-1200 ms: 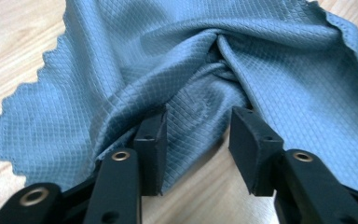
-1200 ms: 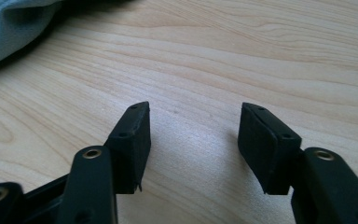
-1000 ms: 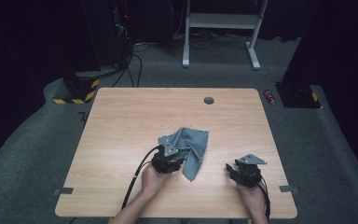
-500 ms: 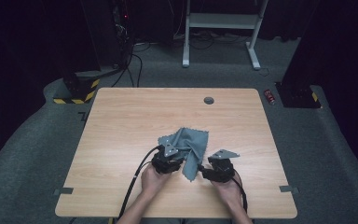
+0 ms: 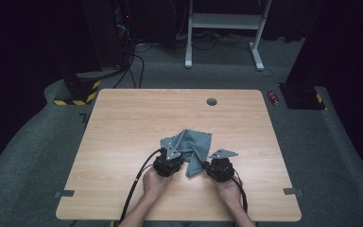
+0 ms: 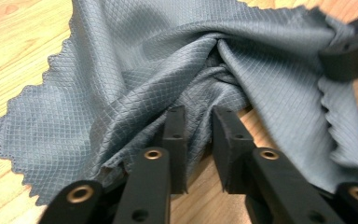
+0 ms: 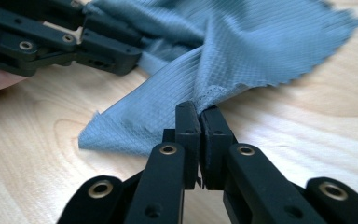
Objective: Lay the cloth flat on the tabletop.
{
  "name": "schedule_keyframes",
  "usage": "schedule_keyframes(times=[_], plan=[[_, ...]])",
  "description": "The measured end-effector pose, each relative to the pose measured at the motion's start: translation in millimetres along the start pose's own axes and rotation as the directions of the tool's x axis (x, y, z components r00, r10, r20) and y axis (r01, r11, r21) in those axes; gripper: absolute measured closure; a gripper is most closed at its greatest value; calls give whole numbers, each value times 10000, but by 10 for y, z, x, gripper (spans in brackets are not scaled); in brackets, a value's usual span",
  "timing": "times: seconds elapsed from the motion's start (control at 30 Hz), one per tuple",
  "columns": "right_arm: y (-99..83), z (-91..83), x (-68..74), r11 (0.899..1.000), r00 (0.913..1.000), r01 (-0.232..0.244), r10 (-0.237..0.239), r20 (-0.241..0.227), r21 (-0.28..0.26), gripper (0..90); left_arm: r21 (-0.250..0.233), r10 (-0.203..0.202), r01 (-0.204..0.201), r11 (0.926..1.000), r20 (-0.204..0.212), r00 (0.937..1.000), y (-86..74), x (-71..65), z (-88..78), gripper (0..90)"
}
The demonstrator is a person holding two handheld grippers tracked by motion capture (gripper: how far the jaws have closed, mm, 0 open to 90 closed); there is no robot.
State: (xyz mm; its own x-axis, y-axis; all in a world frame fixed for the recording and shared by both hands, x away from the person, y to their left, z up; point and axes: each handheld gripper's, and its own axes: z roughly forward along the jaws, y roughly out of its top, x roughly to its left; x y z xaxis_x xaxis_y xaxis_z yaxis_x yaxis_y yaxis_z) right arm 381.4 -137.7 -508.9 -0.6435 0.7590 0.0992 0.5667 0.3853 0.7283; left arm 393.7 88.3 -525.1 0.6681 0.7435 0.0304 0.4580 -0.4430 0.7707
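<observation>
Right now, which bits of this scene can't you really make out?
- High view: both sets of jaws, hidden under the black gripper bodies and hands; small red object on the floor too small to name.
- Left gripper view: grey quilted cloth cut by the top edge.
- Right gripper view: the cloth's far corner blurred; the left gripper cut off.

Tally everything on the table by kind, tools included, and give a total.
Grey cloth: 1
Left tool, black: 1
Right tool, black: 1
Total: 3
</observation>
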Motion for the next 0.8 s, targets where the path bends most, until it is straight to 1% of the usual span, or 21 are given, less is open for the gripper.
schedule_keyframes(times=[0.07,0.1,0.13,0.17,0.2,0.23,0.27,0.3,0.33,0.37,0.4,0.43,0.47,0.53,0.57,0.6,0.67,0.7,0.73,0.77,0.8], plan=[[37,-47,-45,10000,9999,11,-10,163,-75,881,17,-15,15,10000,-8,10000,0,10,-1,800],[78,-101,-105,9998,9993,-35,42,358,-200,883,15,-30,30,10000,-2,10000,-1,12,-1,812],[78,-101,-105,9998,9993,-35,42,358,-200,883,26,-51,51,10000,4,10000,-1,15,-2,812],[98,-124,-140,9996,9989,-33,45,467,-269,883,23,-51,51,10000,-11,10000,-1,16,-2,814],[122,-151,-179,9995,9980,-91,110,623,-308,883,26,-46,46,10000,-19,10000,-1,16,-2,817],[148,-172,-257,9994,9958,-144,173,899,-321,884,26,-43,43,10000,-33,10000,-1,16,-2,823],[148,-172,-257,9994,9958,-144,173,899,-321,884,26,-43,43,10000,-33,10000,-1,16,-2,825],[158,-162,-349,9995,9924,-208,236,1207,-245,885,27,-79,79,10000,-16,10000,-2,17,-2,827],[158,-162,-349,9995,9924,-208,236,1207,-245,885,27,-79,79,10000,-16,10000,-2,17,-2,829],[152,-148,-385,9995,9902,-270,292,1364,-183,885,21,-78,78,10000,-18,10000,-2,19,-2,829],[136,-107,-455,9987,9866,-517,510,1552,4,885,9,-75,75,10000,-28,10000,-2,18,-2,833],[88,-21,-562,9950,9812,-912,830,1740,395,854,17,-61,61,10000,-27,10000,-2,19,-3,836],[68,6,-586,9938,9795,-986,876,1815,523,817,10,-39,39,10000,-38,10000,-2,21,-3,836],[33,15,-602,9902,9768,-1316,1216,1764,464,747,8,-46,46,10000,-24,10000,-2,23,-3,839],[33,15,-602,9902,9768,-1316,1216,1764,464,747,9,-55,55,10000,-23,10000,-3,22,-3,839],[26,0,-586,9902,9754,-1329,1230,1829,430,719,24,-31,31,10000,-41,10000,-2,21,-4,840],[8,-41,-526,9932,9742,-1128,1050,1996,284,681,29,-15,15,10000,-31,10000,-3,17,-5,843],[-2,-82,-470,9952,9733,-965,907,2111,174,668,31,-4,5,10000,-31,10000,-3,17,-5,845],[-7,-105,-441,9963,9725,-859,825,2178,58,666,28,3,-3,10000,-26,10000,-3,16,-5,849],[-13,-164,-371,9978,9737,-620,660,2181,-249,665,36,53,-53,10000,-38,10000,-3,14,-6,855],[-13,-164,-371,9978,9737,-620,660,2181,-249,665,36,53,-53,10000,-38,10000,-3,14,-6,857]])
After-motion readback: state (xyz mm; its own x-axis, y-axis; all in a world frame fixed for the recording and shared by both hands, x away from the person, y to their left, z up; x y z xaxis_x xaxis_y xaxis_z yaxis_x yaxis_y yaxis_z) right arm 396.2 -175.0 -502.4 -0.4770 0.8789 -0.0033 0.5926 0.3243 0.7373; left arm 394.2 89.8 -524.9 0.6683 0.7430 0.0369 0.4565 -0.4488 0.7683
